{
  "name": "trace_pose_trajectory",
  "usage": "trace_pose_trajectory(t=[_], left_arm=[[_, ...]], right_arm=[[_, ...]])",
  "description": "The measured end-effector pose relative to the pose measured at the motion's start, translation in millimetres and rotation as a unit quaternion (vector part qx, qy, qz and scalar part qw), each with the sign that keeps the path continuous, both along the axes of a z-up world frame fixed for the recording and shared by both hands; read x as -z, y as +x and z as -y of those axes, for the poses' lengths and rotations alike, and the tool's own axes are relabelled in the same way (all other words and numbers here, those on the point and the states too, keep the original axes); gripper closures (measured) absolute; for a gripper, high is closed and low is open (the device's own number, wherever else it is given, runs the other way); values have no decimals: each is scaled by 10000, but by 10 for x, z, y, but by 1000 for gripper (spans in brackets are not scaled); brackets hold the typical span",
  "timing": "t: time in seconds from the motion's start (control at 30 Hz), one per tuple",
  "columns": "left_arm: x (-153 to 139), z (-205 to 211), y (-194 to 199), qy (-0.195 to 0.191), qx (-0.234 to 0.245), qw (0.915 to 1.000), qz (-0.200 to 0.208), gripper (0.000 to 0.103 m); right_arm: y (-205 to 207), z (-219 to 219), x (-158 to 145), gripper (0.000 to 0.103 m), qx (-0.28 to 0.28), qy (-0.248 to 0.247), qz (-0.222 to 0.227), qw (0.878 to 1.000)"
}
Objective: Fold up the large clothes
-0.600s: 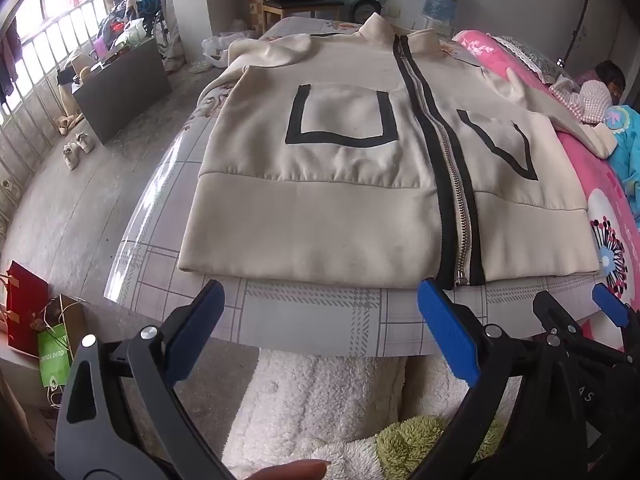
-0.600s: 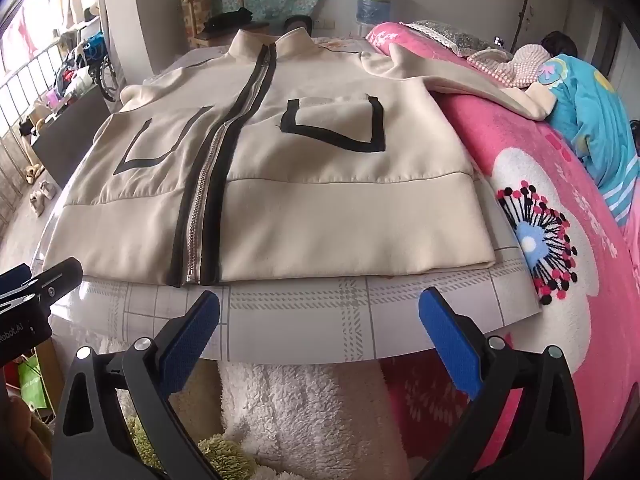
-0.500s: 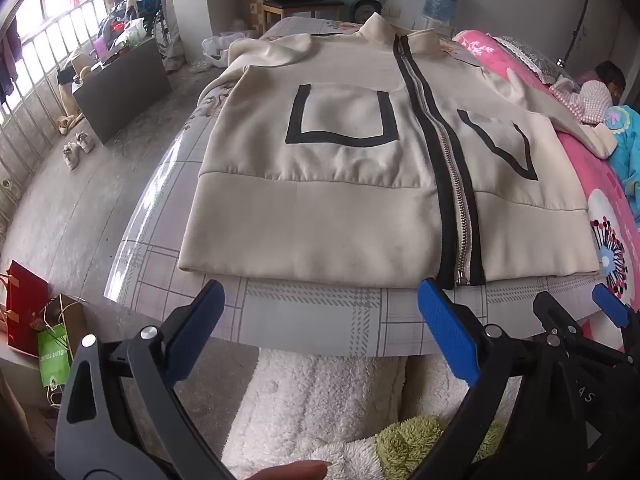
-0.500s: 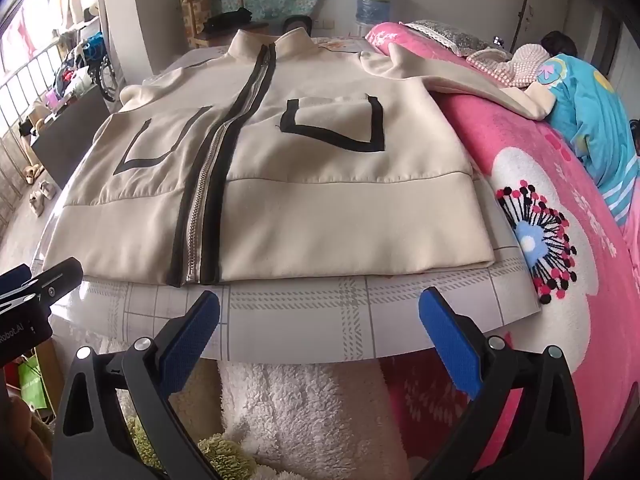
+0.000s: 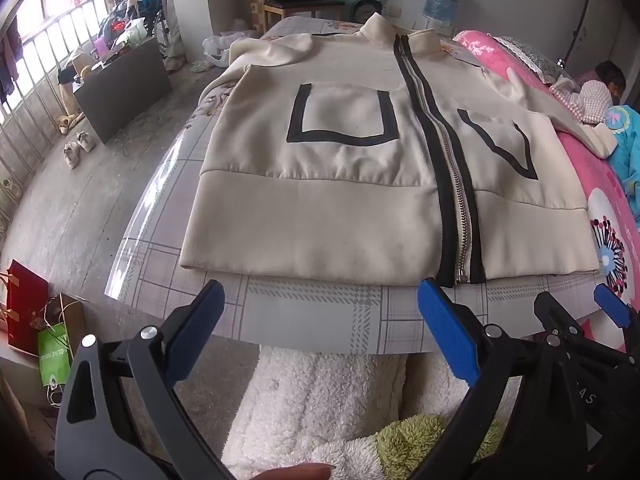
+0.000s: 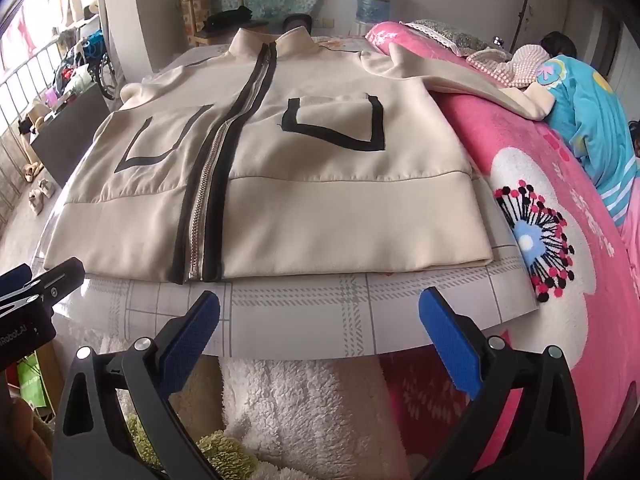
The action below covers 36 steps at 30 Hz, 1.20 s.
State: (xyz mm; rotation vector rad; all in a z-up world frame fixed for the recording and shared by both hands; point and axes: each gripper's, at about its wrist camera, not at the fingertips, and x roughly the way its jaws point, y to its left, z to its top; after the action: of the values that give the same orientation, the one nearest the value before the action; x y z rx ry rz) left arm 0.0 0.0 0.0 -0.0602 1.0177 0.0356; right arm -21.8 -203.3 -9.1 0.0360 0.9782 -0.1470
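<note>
A cream zip-up jacket (image 5: 340, 200) with black zipper trim and black pocket outlines lies flat, front up, hem toward me, on a grey checked table (image 5: 312, 316). It also shows in the right wrist view (image 6: 320, 216). Its right sleeve (image 6: 472, 84) stretches out over the pink bed. My left gripper (image 5: 320, 320) is open and empty, just short of the table's near edge, before the hem's left half. My right gripper (image 6: 320, 328) is open and empty before the hem's right half; it shows in the left wrist view (image 5: 600, 320).
A pink flowered blanket (image 6: 560, 240) covers the bed on the right, where a person in blue (image 6: 588, 120) lies. A white fluffy rug (image 5: 320, 400) is below the table edge. Paper bags (image 5: 36, 332) and a dark box (image 5: 120, 84) stand on the floor at left.
</note>
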Motion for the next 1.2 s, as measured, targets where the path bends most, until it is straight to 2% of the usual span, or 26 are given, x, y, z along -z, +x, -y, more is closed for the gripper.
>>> trace_pose_trajectory(t=[1.2], left_arm=[[-71,49,-5,103,23,9999,70,9]], right_arm=[[-47,-33,-71,6,101,-136,31,9999]])
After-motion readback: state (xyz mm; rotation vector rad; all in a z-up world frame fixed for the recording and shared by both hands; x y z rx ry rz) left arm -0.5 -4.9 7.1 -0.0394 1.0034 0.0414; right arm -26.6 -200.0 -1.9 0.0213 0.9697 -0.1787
